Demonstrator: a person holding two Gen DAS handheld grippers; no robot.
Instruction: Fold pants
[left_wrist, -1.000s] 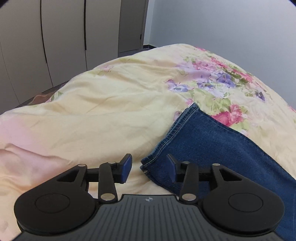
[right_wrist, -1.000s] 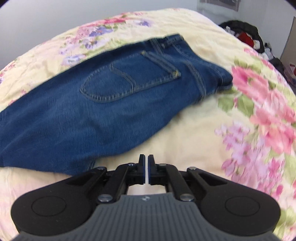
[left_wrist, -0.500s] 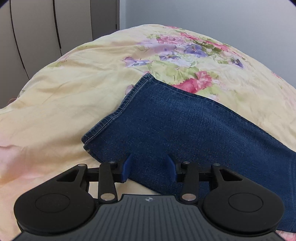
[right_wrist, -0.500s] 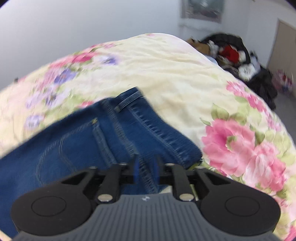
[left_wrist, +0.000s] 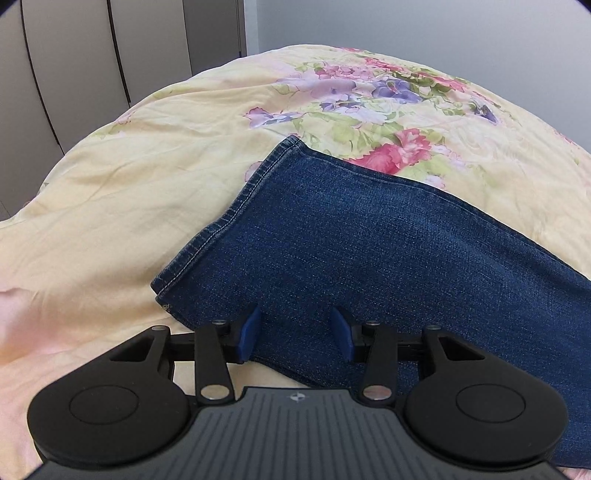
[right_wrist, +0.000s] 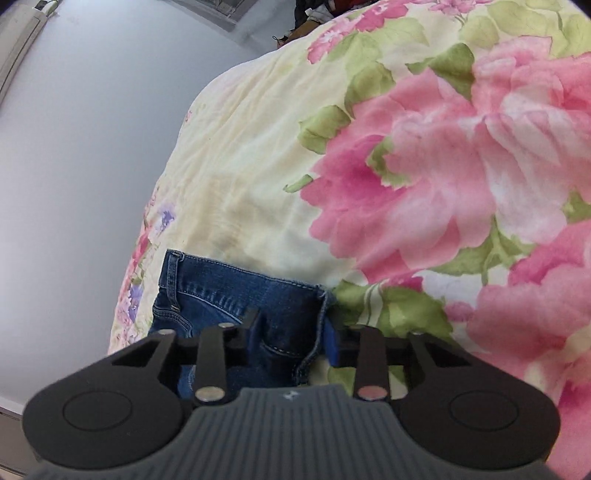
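Note:
Blue denim pants (left_wrist: 369, 236) lie flat on a flowered bedspread (left_wrist: 147, 177). The left wrist view shows the leg end with its stitched hem (left_wrist: 221, 221). My left gripper (left_wrist: 294, 332) is open, its jaws over the near edge of the leg just right of the hem corner. The right wrist view shows the waistband end of the pants (right_wrist: 236, 291). My right gripper (right_wrist: 290, 338) is open, its jaws set either side of the waistband corner, close above the bedspread (right_wrist: 266, 184).
Grey wardrobe doors (left_wrist: 92, 66) stand behind the bed on the left and a plain wall (left_wrist: 424, 33) behind. A pile of dark clothes (right_wrist: 321, 11) lies beyond the bed's far end in the right wrist view.
My right gripper has gone from shut to open and has swung from the seat area to the waistband corner. My left gripper moved right from the hem onto the leg.

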